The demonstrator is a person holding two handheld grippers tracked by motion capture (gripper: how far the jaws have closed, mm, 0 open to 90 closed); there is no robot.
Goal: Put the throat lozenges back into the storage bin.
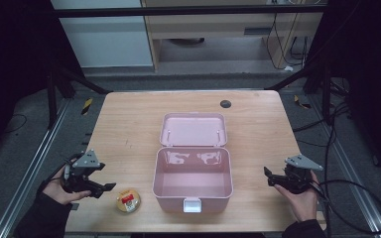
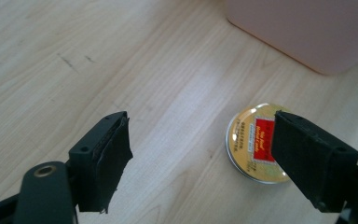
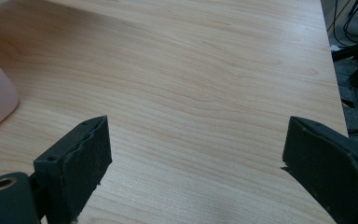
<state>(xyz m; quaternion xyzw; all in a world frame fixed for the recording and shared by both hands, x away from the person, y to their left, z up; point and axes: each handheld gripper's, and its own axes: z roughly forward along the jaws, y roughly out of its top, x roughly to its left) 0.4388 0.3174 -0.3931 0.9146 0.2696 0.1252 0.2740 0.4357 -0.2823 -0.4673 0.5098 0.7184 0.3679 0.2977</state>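
The small round tin (image 1: 128,201), gold with a red label on its lid, lay flat near the front edge of the table (image 1: 129,129), just off the front left corner of the open pink box (image 1: 192,184), close to it but apart. The left gripper (image 1: 110,187) sat right beside the tin, toward the table's left edge, its tips aimed across at it and nearly reaching it, so this was plainly the nearer hand; in the left gripper view the tin (image 2: 256,144) showed off to one side, partly behind one jaw rather than centred in the gap. The jaws stood partway apart with bare wood between them, gripping nothing. Being round, the tin offered no long axis to line up with; what looked to matter was the sideways offset, a short shift toward the box to bring the tin between the jaws. The right gripper (image 1: 267,172) waited over by the right edge, well apart from the tin with the whole box between them, jaws spread wide and empty over bare table in its own view
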